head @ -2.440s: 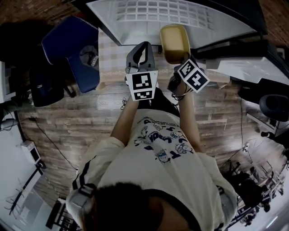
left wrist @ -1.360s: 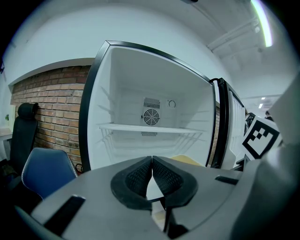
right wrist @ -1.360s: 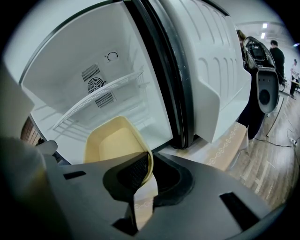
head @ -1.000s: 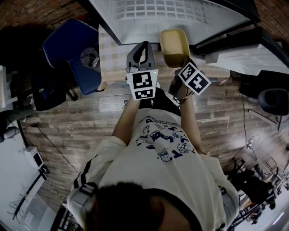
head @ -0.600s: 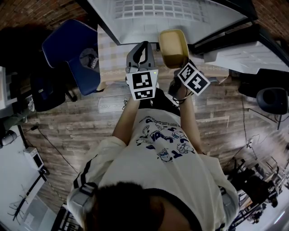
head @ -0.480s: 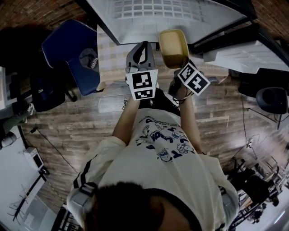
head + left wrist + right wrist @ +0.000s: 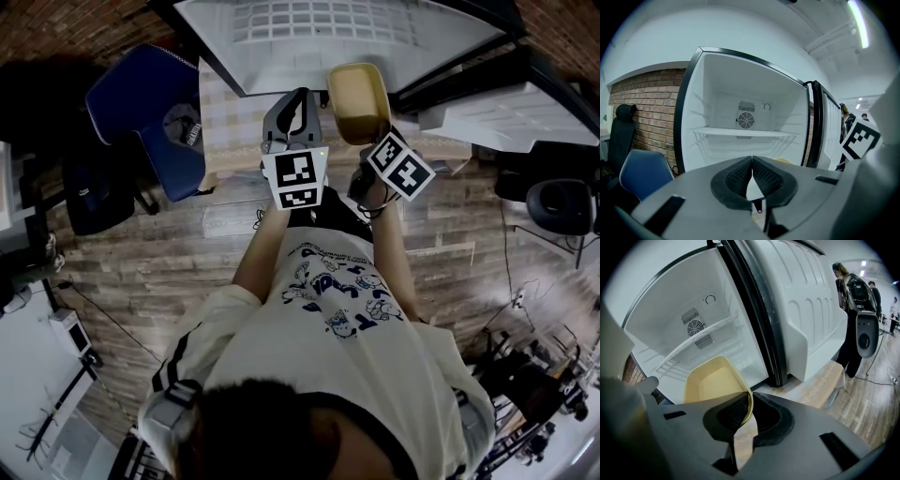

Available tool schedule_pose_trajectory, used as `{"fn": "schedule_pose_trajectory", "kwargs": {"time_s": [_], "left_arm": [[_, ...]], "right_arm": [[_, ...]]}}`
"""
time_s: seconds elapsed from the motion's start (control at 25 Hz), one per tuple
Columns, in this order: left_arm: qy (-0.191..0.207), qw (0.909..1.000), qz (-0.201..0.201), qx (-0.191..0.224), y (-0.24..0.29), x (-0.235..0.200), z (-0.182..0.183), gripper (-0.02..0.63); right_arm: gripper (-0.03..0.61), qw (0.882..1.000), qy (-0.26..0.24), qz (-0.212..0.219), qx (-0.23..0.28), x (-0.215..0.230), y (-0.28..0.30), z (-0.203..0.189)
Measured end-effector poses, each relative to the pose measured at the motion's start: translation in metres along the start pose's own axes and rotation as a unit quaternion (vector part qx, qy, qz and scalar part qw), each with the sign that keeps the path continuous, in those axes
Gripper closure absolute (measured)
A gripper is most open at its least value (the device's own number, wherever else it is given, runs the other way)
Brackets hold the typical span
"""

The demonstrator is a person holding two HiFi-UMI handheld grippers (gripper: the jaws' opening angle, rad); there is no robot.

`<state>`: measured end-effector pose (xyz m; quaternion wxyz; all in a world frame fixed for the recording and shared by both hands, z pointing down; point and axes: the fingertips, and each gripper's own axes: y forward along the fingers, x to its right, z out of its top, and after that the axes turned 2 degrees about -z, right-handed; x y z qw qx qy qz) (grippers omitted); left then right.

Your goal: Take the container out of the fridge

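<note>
Before the fridge, right gripper jaws pinch the container rim.

The yellow container, pinched at its near rim by the right gripper, has been drawn slightly nearer, a little farther out of the fridge opening.

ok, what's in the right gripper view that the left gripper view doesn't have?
Right only: the right tongs shut on the rim of the yellow container, plus the patterned tablecloth and the wood floor.
Left only: the left tongs, shut and empty, the brick wall and the blue chair.
Both: the open fridge's white interior with its fan vent and shelf. The container shows in the left gripper view too, but only as a sliver.
</note>
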<state>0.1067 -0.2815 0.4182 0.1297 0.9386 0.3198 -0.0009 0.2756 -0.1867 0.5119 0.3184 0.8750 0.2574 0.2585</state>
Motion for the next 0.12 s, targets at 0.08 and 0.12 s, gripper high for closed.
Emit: {"fn": "schedule_pose_trajectory", "kwargs": {"time_s": [0.08, 0.12], "left_arm": [[0.001, 1.0000, -0.001, 0.000, 0.0000, 0.0007, 0.0003, 0.595], [0.002, 1.0000, -0.001, 0.000, -0.0001, 0.0009, 0.0005, 0.595]], "right_arm": [[0.528, 1.000, -0.001, 0.000, 0.000, 0.0001, -0.0004, 0.0003], [0.528, 1.000, -0.001, 0.000, 0.001, 0.0001, -0.0007, 0.0004]]}}
